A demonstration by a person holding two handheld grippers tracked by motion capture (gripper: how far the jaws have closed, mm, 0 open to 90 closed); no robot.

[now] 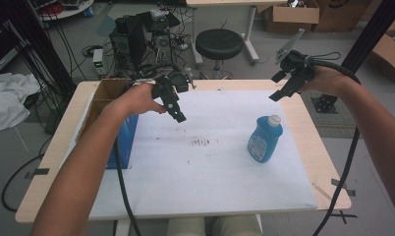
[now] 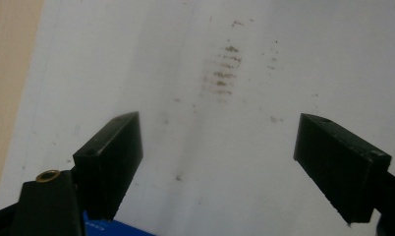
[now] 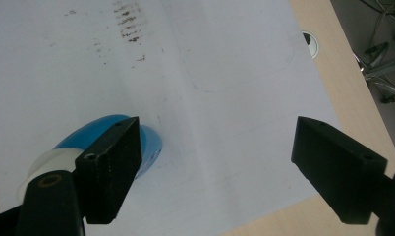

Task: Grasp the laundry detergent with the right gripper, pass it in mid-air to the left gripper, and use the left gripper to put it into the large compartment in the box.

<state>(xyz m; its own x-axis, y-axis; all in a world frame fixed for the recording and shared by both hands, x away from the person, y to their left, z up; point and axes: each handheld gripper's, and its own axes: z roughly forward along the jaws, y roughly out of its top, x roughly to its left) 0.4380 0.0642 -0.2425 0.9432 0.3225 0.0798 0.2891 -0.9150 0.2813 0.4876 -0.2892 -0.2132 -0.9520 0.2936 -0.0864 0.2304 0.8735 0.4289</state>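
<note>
Jaws on both grippers stand well apart, with nothing between them. We see the left gripper [image 1: 177,112] held above the white sheet [image 1: 210,167] near its far left part, and the right gripper [image 1: 283,84] raised over the far right corner of the surface [image 1: 55,162], above and beyond the blue bottle [image 1: 265,139]. That bottle stands upright on the right half of the sheet, white cap on top, well apart from both grippers.

In the right gripper view we make out just a part of the bottle [image 3: 149,142]: its left jaw covers much of the blue body, and the white cap is cut by the jaw's base at the lower left. The label is too blurred to read. In the left gripper view a sliver of blue [image 2: 112,228] shows at the bottom edge, cut off by the frame; we take it for the blue side of the cardboard box [image 1: 109,91] that stands at the left edge of the surface. Our left forearm hides part of that box in the high view. Brown smudges [image 1: 201,142] mark the middle of the sheet; what they are we cannot tell.
</note>
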